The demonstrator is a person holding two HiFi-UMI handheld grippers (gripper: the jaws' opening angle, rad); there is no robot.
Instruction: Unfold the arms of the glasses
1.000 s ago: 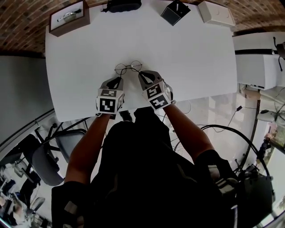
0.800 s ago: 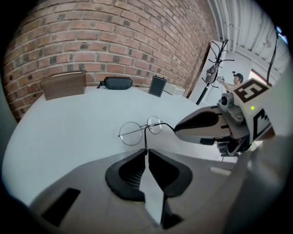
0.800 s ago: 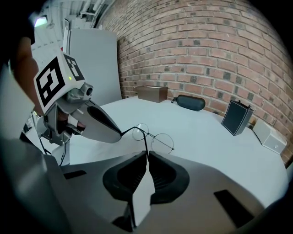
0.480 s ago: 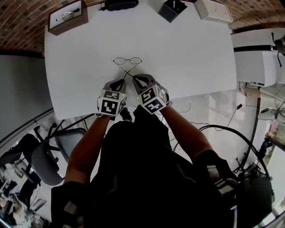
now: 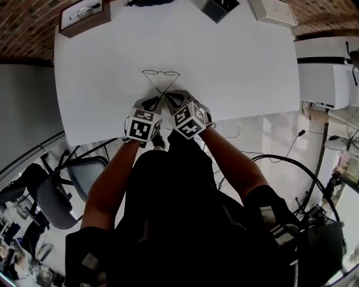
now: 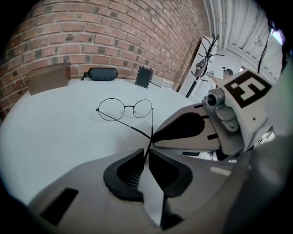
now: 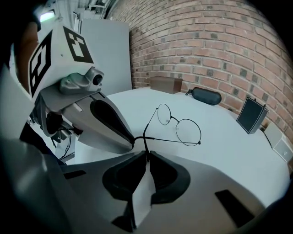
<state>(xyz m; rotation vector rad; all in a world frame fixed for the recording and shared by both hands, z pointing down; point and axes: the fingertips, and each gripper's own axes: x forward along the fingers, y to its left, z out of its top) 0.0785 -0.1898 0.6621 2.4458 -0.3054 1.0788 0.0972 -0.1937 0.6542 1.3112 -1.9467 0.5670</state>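
Note:
Thin round wire-rimmed glasses (image 5: 161, 73) lie on the white table (image 5: 241, 61), lenses away from me. Their two arms stretch back toward me and cross each other just ahead of the grippers. My left gripper (image 5: 153, 103) is shut on the tip of one arm; in the left gripper view that arm runs straight from the far lens into the left gripper (image 6: 147, 154). My right gripper (image 5: 170, 101) is shut on the other arm's tip, as the right gripper (image 7: 147, 153) shows in its own view. The two grippers stand almost touching, side by side near the table's front edge.
Along the table's far edge are a brown wooden box (image 5: 84, 17), a black glasses case (image 6: 102, 73), a small black stand (image 5: 217, 7) and a white box (image 5: 273, 12). An office chair (image 5: 61, 196) sits below the table at left.
Both grippers have drawn back toward the table's front edge and closer together. The arms, folded against the frame a second ago, now reach out long and crossed.

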